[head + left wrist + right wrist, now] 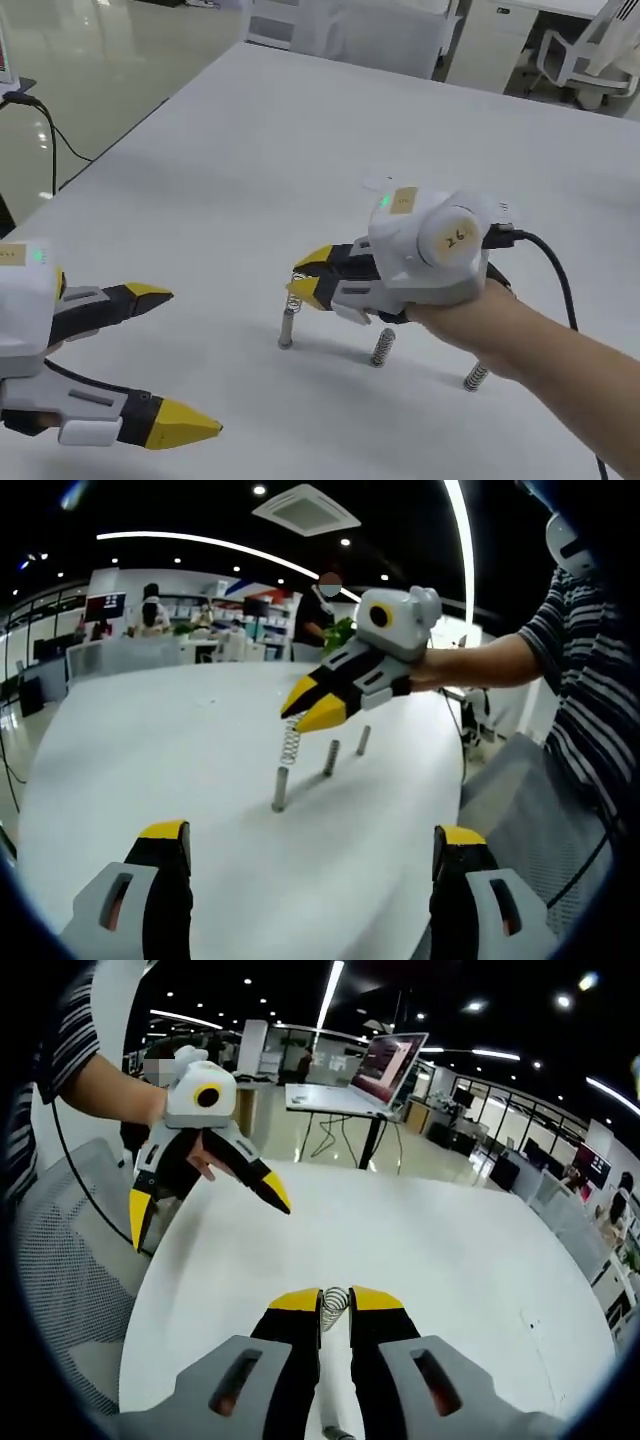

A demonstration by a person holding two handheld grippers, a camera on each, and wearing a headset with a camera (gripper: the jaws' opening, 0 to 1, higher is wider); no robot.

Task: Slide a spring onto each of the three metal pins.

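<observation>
My right gripper (303, 277) is shut on a small coil spring (293, 299), which hangs upright with its lower end at the top of a bare metal pin (286, 330) standing on the white table. In the right gripper view the spring (336, 1316) sits pinched between the yellow tips of the right gripper (335, 1300). Two more pins (382, 347) (476, 376) to the right each wear a spring. My left gripper (185, 360) stands open and holds nothing at the near left, well away from the pins. In the left gripper view its jaws are wide apart, and the spring (290, 742) is above the pin (280, 790).
The white table (300, 150) stretches far ahead; its left edge runs diagonally, with a black cable (50, 130) on the floor beyond it. Office chairs (585, 60) stand past the far edge. The right gripper's cable (560, 280) trails over the person's forearm.
</observation>
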